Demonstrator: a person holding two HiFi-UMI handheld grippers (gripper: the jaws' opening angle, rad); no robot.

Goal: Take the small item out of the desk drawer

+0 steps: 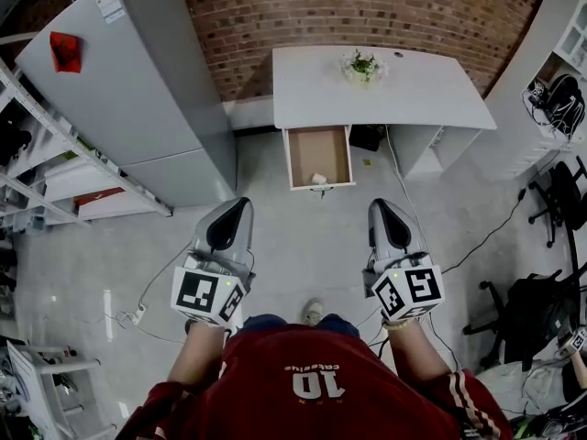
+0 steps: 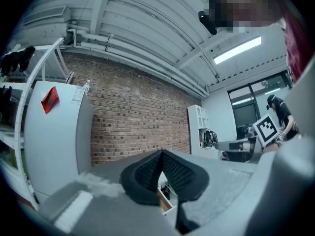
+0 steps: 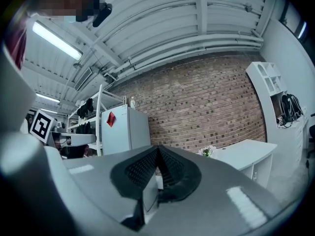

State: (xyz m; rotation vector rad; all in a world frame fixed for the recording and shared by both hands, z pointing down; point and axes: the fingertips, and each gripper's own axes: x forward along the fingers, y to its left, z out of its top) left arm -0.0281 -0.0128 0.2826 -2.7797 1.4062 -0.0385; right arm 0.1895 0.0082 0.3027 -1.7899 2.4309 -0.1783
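- Small item (image 1: 318,179), pale and whitish, lies inside the open drawer (image 1: 315,149), close to the drawer's front edge and towards its right side.
- Nothing touches the small item; it lies alone on the brown drawer bottom.
- The drawer is pulled out from under the left part of the white desk (image 1: 413,94), towards the person.
- On the desk top stands a little plant (image 1: 362,66) with white flowers, near the back edge; the right gripper view shows it too, just right of the jaws.
- The left hand-held gripper (image 1: 242,203) is held low over the floor (image 1: 303,236), well apart from the drawer and left of it. Its jaws are together, tip against tip, with nothing between them, as the left gripper view shows (image 2: 161,152).
- The right hand-held gripper (image 1: 378,205) is held level with the left one, below the drawer's right corner and apart from it. Its jaws are likewise pressed together and empty (image 3: 157,148).
- Each gripper carries its marker cube next to the person's forearm.
- A cable (image 1: 404,191) runs across the floor from the desk past the right gripper.
- A tall grey cabinet (image 1: 138,81) stands left of the desk, with a red object (image 1: 64,50) on its side.
- A brick wall (image 1: 367,7) stands behind the desk, and white shelving (image 1: 550,71) to the right.
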